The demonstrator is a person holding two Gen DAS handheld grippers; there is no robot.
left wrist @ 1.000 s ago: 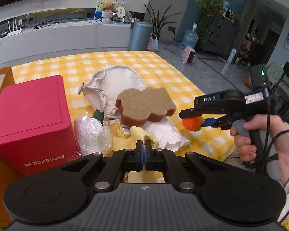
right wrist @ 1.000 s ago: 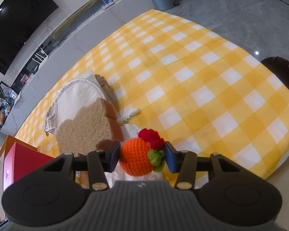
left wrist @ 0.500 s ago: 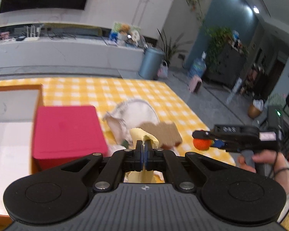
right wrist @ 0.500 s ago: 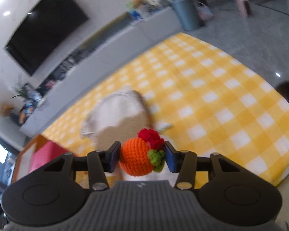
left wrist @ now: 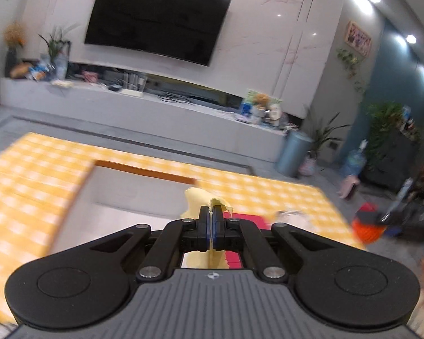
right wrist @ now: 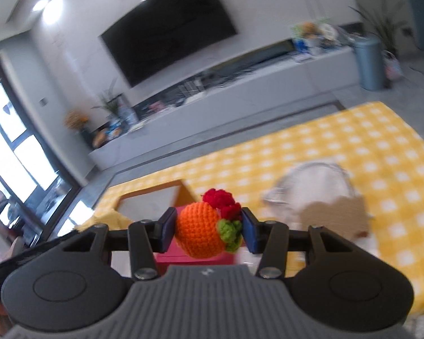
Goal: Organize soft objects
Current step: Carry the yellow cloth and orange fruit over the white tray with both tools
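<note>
Right tool (right wrist: 208,227) pinches the crocheted orange (right wrist: 198,231) across its plump, squashy middle. Left tool (left wrist: 211,227), pressed together, nips a limp pale-yellow cloth (left wrist: 198,197); both look featherlight.

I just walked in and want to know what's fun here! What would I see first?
Right up front, the right gripper squeezes a bright orange crochet ball with red and green bobbles on top. The left gripper is pinched shut on a floppy pale yellow cloth. Below both lies a yellow checked tablecloth, and a big black TV hangs on the far wall.
</note>
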